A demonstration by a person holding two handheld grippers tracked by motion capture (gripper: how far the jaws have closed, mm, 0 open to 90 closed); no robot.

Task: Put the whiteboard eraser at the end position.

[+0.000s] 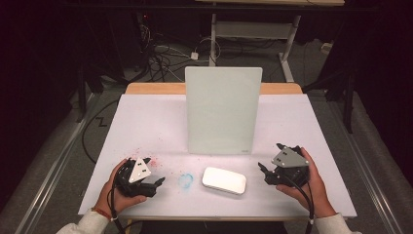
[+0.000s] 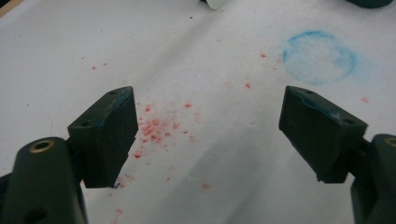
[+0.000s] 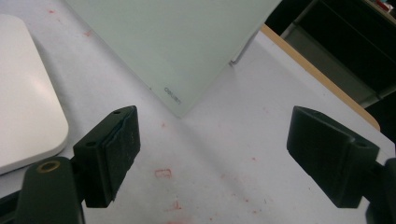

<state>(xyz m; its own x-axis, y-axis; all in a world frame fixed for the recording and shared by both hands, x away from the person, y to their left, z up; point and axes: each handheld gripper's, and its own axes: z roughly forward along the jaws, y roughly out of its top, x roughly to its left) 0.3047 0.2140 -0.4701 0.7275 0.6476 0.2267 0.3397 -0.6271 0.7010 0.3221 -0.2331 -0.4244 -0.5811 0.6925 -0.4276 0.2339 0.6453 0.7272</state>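
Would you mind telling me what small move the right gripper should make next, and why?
Probably ease the right gripper leftward toward the white rounded box. Its jaws stand open with nothing between them, and the box lies flat just to its left, untouched, in front of the upright pale green board. The left gripper is open too, over red specks.

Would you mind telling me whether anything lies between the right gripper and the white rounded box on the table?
Nothing visible does. The right gripper, jaws open and empty, sits beside the white rounded box, with only bare table sheet between them. The upright glass board stands behind.
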